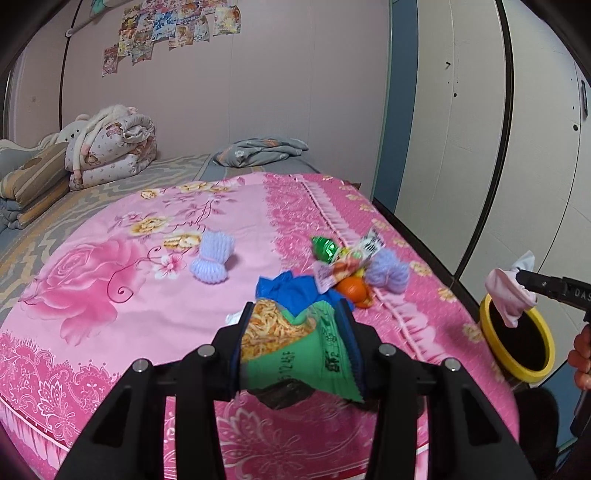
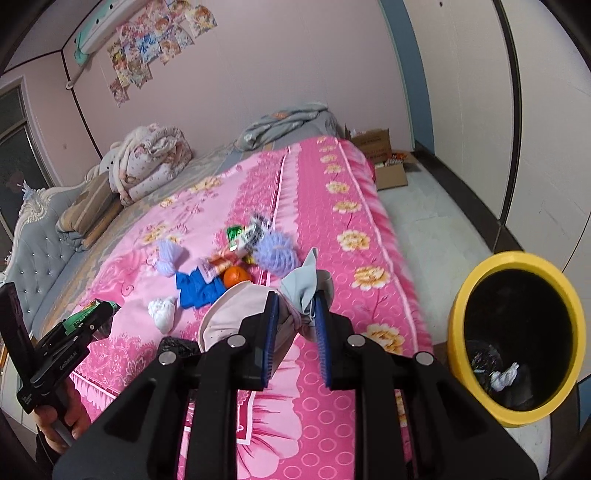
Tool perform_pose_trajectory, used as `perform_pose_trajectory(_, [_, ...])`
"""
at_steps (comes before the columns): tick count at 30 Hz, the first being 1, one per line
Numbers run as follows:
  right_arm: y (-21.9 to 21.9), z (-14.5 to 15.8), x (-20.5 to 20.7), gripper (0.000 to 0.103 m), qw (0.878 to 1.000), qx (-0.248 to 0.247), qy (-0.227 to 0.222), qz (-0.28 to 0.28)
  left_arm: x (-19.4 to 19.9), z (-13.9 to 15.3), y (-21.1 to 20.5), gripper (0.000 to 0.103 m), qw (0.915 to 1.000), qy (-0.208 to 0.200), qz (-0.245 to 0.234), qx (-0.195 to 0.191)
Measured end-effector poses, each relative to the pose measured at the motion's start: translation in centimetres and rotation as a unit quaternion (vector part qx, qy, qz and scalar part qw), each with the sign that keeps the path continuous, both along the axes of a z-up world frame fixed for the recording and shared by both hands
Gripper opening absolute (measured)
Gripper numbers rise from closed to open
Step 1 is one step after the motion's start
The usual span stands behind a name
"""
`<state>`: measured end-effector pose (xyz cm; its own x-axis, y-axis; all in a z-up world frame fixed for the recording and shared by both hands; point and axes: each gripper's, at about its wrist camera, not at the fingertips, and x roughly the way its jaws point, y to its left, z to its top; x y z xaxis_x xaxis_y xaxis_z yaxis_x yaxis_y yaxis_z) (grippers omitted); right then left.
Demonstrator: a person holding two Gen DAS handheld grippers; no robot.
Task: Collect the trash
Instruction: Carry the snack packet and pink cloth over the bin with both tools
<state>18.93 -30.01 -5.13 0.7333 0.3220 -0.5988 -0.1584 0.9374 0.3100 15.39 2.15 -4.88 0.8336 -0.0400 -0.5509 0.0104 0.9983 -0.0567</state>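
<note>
— What is held by each claw?
— A green snack bag [image 1: 295,354] is gripped by the left claw [image 1: 295,332]; a pale cloth [image 2: 236,317] is pinched by the right claw [image 2: 295,328] beside the yellow bin [image 2: 517,343].

Folded quilt [image 1: 110,147] on the bed — posters [image 1: 173,26] above.

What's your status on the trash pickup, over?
Left hand-held gripper shut on green snack bag. Right hand-held gripper shut on pale cloth, near yellow bin. More litter on bed.
</note>
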Motion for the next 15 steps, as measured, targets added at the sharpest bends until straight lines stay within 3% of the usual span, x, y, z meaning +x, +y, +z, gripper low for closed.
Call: perform_pose_trajectory(15, [-6.0,6.2,-1.6,0.018,0.997,0.009,-0.063,-0.048,2.8,7.1,-5.2,0.041,0.9984,-0.029,-0.038,-0.030])
